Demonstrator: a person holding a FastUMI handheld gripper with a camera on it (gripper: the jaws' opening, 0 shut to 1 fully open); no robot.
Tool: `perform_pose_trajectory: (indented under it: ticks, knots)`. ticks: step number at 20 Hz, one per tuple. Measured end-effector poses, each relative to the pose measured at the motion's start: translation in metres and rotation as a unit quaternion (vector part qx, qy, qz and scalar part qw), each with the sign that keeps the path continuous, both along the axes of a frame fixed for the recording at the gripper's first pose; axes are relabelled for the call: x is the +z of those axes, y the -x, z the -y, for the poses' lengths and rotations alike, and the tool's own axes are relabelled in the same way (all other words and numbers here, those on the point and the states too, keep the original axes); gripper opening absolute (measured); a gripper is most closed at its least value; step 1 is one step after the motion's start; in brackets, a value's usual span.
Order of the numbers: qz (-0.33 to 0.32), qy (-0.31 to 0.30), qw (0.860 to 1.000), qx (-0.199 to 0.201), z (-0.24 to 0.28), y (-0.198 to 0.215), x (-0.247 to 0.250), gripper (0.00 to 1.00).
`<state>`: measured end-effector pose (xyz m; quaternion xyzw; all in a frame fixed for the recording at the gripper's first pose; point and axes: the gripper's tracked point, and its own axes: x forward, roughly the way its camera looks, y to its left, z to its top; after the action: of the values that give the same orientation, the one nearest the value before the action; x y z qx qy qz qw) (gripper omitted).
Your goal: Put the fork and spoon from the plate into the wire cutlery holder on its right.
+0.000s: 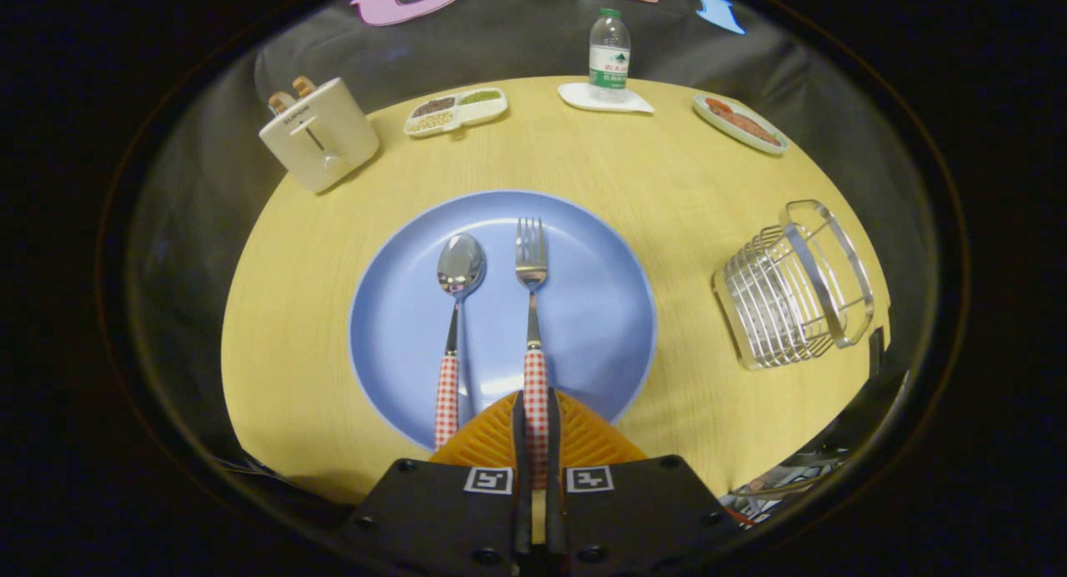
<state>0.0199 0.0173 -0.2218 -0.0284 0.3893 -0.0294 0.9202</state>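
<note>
Hand-held gripper low over blue plate, fingers clamped on fork handle, spoon just left

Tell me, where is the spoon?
In the gripper view the spoon lies on the blue plate, left of the fork, whose handle is pinched in the gripper.

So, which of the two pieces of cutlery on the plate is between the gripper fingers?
The fork: its checked handle runs between the gripper fingers, which are closed on it. The spoon lies free beside it.
</note>
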Motion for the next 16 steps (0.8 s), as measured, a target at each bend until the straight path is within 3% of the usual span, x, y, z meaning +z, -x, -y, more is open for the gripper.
perform_pose_trajectory:
  ticks: [8, 16]
  knots:
    - [0.021, -0.033, 0.999, 0.016, 0.031, 0.031, 0.083, 0.09]
    - [-0.038, 0.038, 0.998, -0.011, 0.134, 0.076, 0.117, 0.09]
